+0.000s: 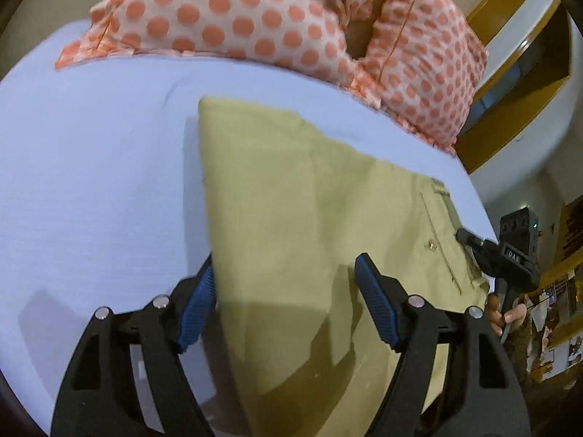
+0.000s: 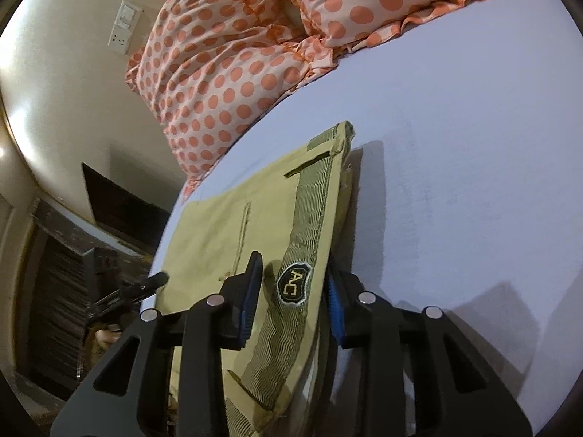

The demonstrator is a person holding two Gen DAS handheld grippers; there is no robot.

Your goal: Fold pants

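1. The khaki pants (image 1: 291, 218) lie folded on a bed covered by a pale lavender sheet (image 1: 91, 182), running from the middle of the left wrist view toward 5 o'clock.
2. Only the left wrist view shows the folded end of the pants, a straight edge toward 11 o'clock, and a small brass button (image 1: 432, 245) by a pocket seam at 3 o'clock.
3. Only the right wrist view shows the waistband (image 2: 313, 196) with its belt loops and a black shield patch (image 2: 294, 284) reading "AC".
4. The left gripper (image 1: 284, 295) is spread wide; its blue pads straddle the pants' left edge and grasp nothing.
5. The right gripper (image 2: 291, 302) has the waistband between its blue pads with gaps on both sides, so it looks released rather than clenched.
6. In the left wrist view the other gripper appears at 3 o'clock at the waistband, its body bearing small lettering too blurred to read.
7. Orange polka-dot pillows (image 1: 255, 18) lie at 12 o'clock in both views.
8. A wall switch plate (image 2: 125, 27) shows at 10 o'clock in the right wrist view only.
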